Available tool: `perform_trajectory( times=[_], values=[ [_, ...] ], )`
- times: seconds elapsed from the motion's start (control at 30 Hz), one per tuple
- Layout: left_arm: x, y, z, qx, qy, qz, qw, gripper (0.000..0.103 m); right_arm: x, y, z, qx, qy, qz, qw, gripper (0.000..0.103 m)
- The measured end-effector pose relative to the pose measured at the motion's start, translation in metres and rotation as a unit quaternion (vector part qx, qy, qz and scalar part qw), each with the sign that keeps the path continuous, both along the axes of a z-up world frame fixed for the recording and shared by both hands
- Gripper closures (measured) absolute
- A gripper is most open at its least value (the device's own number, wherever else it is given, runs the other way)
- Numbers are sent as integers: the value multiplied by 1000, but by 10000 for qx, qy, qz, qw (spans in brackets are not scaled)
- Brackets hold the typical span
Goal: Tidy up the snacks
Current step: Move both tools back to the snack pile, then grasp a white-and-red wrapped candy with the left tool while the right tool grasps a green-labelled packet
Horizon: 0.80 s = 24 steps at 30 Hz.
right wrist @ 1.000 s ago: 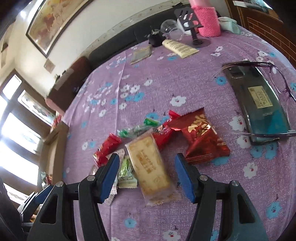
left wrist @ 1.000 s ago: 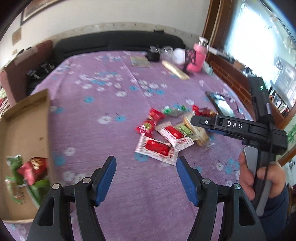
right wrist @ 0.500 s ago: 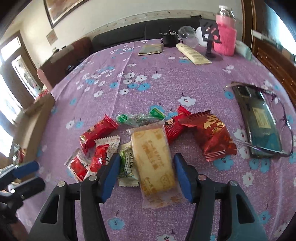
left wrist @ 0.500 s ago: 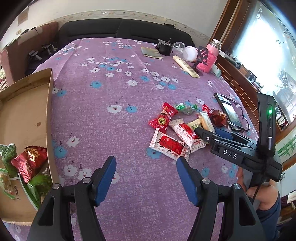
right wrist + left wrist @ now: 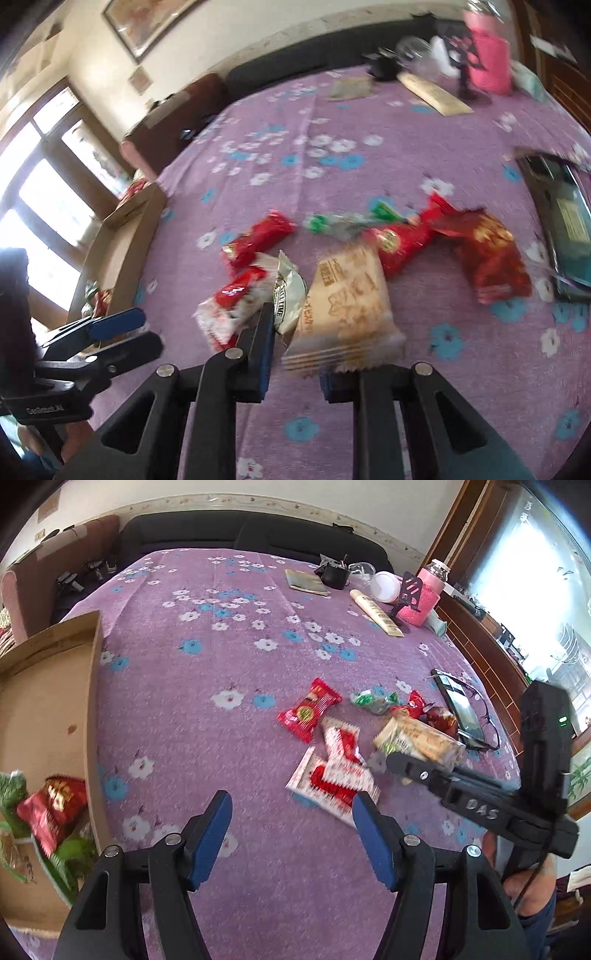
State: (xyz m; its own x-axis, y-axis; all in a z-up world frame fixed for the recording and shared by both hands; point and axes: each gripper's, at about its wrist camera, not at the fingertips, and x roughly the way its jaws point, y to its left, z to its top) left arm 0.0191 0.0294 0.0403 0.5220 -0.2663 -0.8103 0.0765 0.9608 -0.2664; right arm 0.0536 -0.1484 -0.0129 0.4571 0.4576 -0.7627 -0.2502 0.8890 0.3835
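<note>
The right gripper [image 5: 295, 354], open around the beige biscuit packet [image 5: 343, 306] a moment ago, now pinches its near end, ready for the cardboard box [image 5: 48, 709]; the left gripper [image 5: 291, 834] hangs half open, empty.

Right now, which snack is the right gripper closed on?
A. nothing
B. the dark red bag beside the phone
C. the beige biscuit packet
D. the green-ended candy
C: the right gripper is shut on the near end of the beige biscuit packet, which sits between its fingers.
</note>
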Motion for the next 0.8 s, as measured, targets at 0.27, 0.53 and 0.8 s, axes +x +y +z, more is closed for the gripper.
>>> perform_trajectory(
  times=[0.27,0.53,0.8],
  values=[
    [44,-34,-1,173,287,-429,9985,32,11,-35,-9,756,494,-538,9945,84],
    [60,-68,-25,1036,273,-671,9920,62,13,-37,-9,830,498,-625,9933,84],
    [50,-60,-26,1083,-143,-521,9926,81,10,-31,-4,731,274,-525,9956,83]
  ],
)
